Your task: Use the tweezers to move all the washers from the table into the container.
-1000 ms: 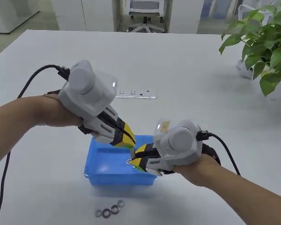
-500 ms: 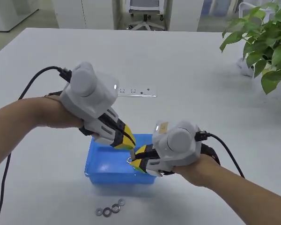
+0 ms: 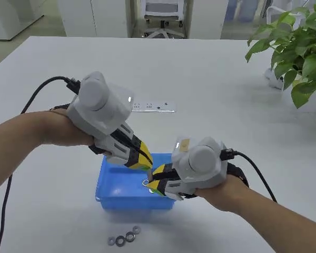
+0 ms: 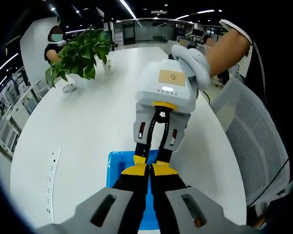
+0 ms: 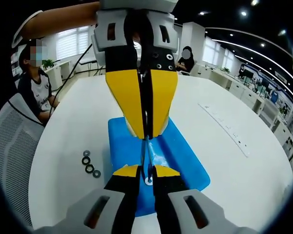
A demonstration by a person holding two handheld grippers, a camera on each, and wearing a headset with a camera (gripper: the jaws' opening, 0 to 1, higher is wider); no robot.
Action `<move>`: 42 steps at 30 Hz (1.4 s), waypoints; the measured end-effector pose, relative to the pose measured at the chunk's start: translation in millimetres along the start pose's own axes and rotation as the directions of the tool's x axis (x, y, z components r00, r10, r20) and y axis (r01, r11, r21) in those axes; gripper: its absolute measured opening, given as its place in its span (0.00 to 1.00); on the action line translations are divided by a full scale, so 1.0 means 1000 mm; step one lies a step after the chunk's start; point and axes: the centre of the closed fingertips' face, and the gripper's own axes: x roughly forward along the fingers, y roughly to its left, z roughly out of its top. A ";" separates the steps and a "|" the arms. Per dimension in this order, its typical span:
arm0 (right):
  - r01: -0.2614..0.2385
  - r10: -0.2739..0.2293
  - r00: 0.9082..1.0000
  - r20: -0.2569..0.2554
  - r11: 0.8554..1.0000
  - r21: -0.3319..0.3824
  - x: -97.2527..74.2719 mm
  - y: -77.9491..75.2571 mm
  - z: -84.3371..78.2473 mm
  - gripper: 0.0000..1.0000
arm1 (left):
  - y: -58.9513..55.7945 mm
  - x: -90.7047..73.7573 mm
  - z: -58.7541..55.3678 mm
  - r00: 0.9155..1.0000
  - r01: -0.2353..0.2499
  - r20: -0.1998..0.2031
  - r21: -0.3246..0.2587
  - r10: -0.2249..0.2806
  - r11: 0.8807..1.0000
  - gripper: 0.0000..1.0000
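1. Little has moved: left gripper (image 3: 142, 158) and right gripper (image 3: 154, 182) stay tip to tip over the container (image 3: 113, 184).
2. Left gripper: clamped on thin steel tweezers (image 5: 145, 153). Right gripper: pinching their prongs, with one washer (image 5: 149, 181) at its tips, over the container floor.
3. Outstanding: four washers (image 3: 124, 237), flat metal rings, on the matte white table (image 3: 210, 95), beside the right gripper, outside the container.
4. Container: shallow, glossy blue plastic.

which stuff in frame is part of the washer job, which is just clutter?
Job:
- tweezers, clamped by left tongs and right tongs
- washer at their tip
- blue container
- four loose washers on the table

Clutter:
- power strip
- potted plant
- office chair
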 end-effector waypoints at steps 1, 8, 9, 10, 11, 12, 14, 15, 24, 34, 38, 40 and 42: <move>0.001 -0.001 1.000 0.003 1.000 0.000 -0.001 0.000 0.001 0.11 | -0.001 -0.001 0.001 1.000 -0.001 0.000 0.001 0.001 1.000 0.05; 0.009 -0.009 1.000 0.016 1.000 -0.003 -0.008 0.003 0.008 0.11 | -0.005 -0.008 0.008 1.000 -0.008 0.000 0.011 0.008 1.000 0.05; 0.011 -0.011 1.000 0.019 1.000 -0.004 -0.009 0.003 0.009 0.11 | -0.005 -0.008 0.009 1.000 -0.009 0.000 0.012 0.009 1.000 0.05; 0.013 -0.013 1.000 0.021 1.000 -0.004 -0.010 0.004 0.010 0.11 | -0.006 -0.010 0.010 1.000 -0.010 0.001 0.012 0.010 1.000 0.05; 0.014 -0.014 1.000 0.023 1.000 -0.004 -0.011 0.004 0.012 0.11 | -0.007 -0.011 0.011 1.000 -0.012 0.001 0.013 0.012 1.000 0.05; 0.016 -0.016 1.000 0.026 1.000 -0.005 -0.013 0.005 0.013 0.11 | -0.008 -0.013 0.012 1.000 -0.012 0.000 0.011 0.012 1.000 0.05; 0.018 -0.018 0.999 0.032 1.000 -0.006 -0.015 0.007 0.016 0.11 | -0.010 -0.015 0.015 1.000 -0.015 -0.002 0.014 0.015 1.000 0.05; 0.020 -0.019 0.999 0.035 1.000 -0.007 -0.016 0.007 0.017 0.11 | -0.010 -0.016 0.016 1.000 -0.017 -0.002 0.015 0.017 1.000 0.05; 0.026 -0.025 0.999 0.046 1.000 -0.018 -0.024 0.017 0.026 0.11 | -0.020 -0.025 0.021 1.000 -0.029 -0.007 0.022 0.029 0.999 0.05; 0.019 -0.017 0.999 0.050 0.999 -0.036 -0.026 0.032 0.034 0.11 | -0.034 -0.034 0.021 0.999 -0.037 -0.009 0.016 0.038 0.999 0.05; 0.013 -0.011 0.999 0.048 0.999 -0.041 -0.025 0.038 0.035 0.11 | -0.041 -0.035 0.019 0.999 -0.036 -0.013 0.014 0.037 0.999 0.05; 0.010 -0.008 0.999 0.047 0.999 -0.041 -0.024 0.041 0.035 0.11 | -0.043 -0.035 0.018 0.999 -0.035 -0.017 0.013 0.035 0.999 0.05; 0.005 -0.004 0.999 0.045 0.999 -0.043 -0.023 0.045 0.035 0.11 | -0.047 -0.036 0.016 0.999 -0.033 -0.019 0.012 0.033 0.999 0.05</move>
